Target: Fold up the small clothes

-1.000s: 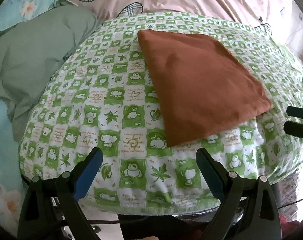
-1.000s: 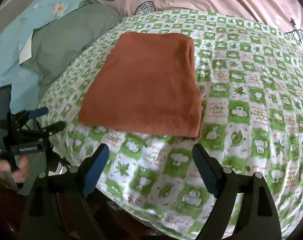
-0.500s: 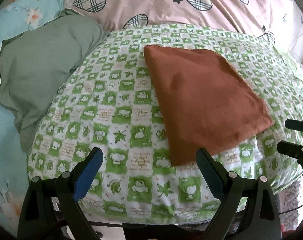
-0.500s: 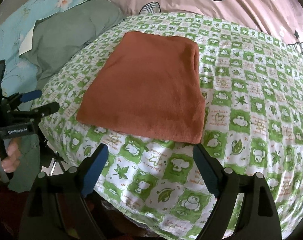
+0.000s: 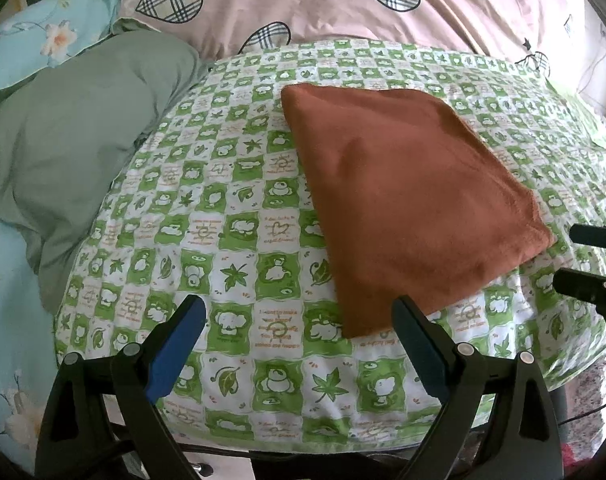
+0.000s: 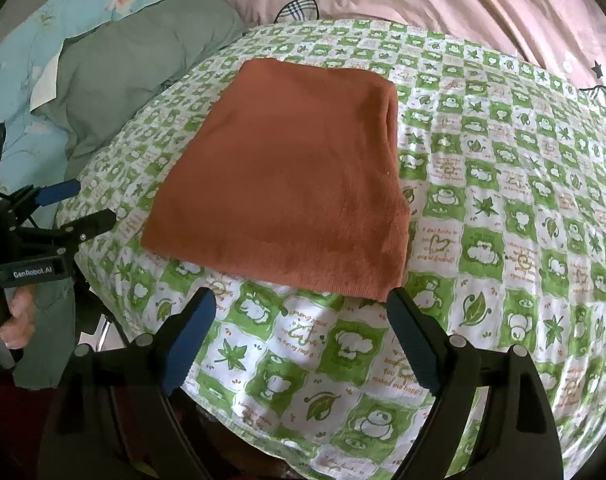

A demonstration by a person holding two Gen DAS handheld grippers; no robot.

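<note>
On the green-checked sheet the folded rust cloth lies flat, while left tool and right tool, released, have drawn back, indicating folding complete.

Right gripper hovers wide open just short of the folded rust-brown cloth; left gripper waits open beside the checkered sheet.

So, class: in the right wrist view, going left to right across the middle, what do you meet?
Left gripper → brown cloth → green checked sheet.
</note>
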